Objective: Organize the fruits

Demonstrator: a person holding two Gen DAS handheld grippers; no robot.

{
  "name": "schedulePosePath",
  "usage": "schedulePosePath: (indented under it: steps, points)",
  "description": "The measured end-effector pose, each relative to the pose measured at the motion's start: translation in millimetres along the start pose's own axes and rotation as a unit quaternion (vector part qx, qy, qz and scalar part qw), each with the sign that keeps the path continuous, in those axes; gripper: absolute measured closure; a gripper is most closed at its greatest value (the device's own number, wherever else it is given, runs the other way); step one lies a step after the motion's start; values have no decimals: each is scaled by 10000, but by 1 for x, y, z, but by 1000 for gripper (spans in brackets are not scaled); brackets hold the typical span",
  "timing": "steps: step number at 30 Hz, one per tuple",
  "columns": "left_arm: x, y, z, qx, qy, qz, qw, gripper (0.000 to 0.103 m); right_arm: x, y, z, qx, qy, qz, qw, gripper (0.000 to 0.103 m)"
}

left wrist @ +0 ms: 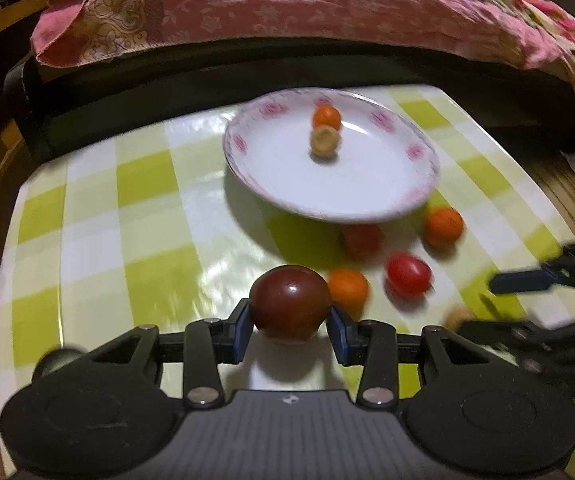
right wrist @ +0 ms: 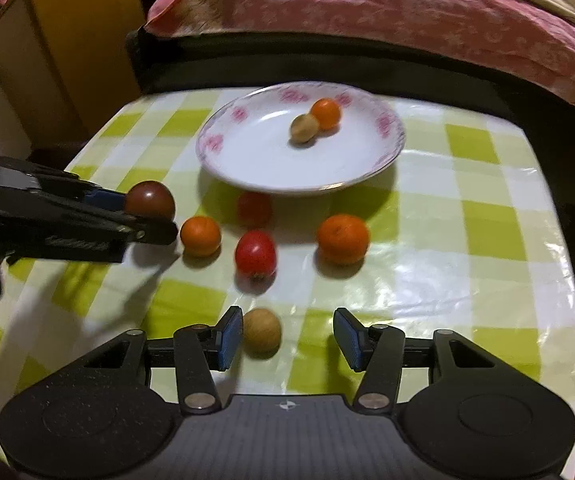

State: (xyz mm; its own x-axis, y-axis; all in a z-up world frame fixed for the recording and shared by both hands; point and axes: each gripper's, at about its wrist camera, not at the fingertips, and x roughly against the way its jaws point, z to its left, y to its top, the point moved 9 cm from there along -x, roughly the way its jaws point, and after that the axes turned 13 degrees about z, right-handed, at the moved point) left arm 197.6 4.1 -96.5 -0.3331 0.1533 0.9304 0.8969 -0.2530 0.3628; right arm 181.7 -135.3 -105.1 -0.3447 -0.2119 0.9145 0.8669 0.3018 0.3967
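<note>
My left gripper [left wrist: 289, 316] is shut on a dark red tomato [left wrist: 289, 303], held just above the table; it also shows in the right wrist view [right wrist: 150, 200]. A white plate with pink flowers [right wrist: 247, 160] holds a small orange [right wrist: 326, 113] and a tan round fruit [right wrist: 304, 129]. On the cloth lie two oranges [right wrist: 200, 235] [right wrist: 342, 238] and two red tomatoes [right wrist: 255, 254] [right wrist: 254, 208]. My right gripper [right wrist: 288, 338] is open, with another tan fruit [right wrist: 262, 332] between its fingers, close to the left pad.
The table has a green and white checked cloth [right wrist: 487, 216]. A bed with a pink quilt [right wrist: 367, 12] runs along the far side. A yellow cabinet [right wrist: 67, 40] stands at the far left. The plate also shows in the left wrist view [left wrist: 287, 188].
</note>
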Motion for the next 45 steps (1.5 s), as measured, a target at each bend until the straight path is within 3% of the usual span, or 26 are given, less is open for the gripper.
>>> schedulePosePath:
  steps: [6,10,12,19,26,30,35,37,38,45]
  points:
    - [8,-28,-5,-52,16,151,9999,55,-10,-5,5,209,-142,89,9996,56]
    - [2,-38,-2,-15,12,205,9998,55,-10,-3,8,294,-193,53,9994,72]
    - [-1,-42,-2,-25,25,219,9998,55,-11,-4,12,358,-209,47,9991,74]
    - [-4,-39,-9,-315,207,68,9993,53,-13,-3,17,414,-274,34,9988,72]
    - [-7,-33,-12,-398,211,23,9990,41,-12,-5,18,457,-251,48,9986,71]
    - [-9,-29,-13,-332,181,-6,9993,41,-12,-6,18,429,-241,39,9988,71]
    - [-8,-29,-12,-309,175,-20,9994,42,-12,-6,18,433,-279,73,9986,73]
    - [-8,-29,-11,-290,202,-25,9994,49,-12,-5,17,418,-302,78,9986,83]
    - [-7,-29,-11,-291,233,-22,9993,53,-11,-5,17,398,-274,76,9988,83]
    - [-5,-26,-10,-175,119,24,9998,54,-6,1,14,266,-167,30,9995,83]
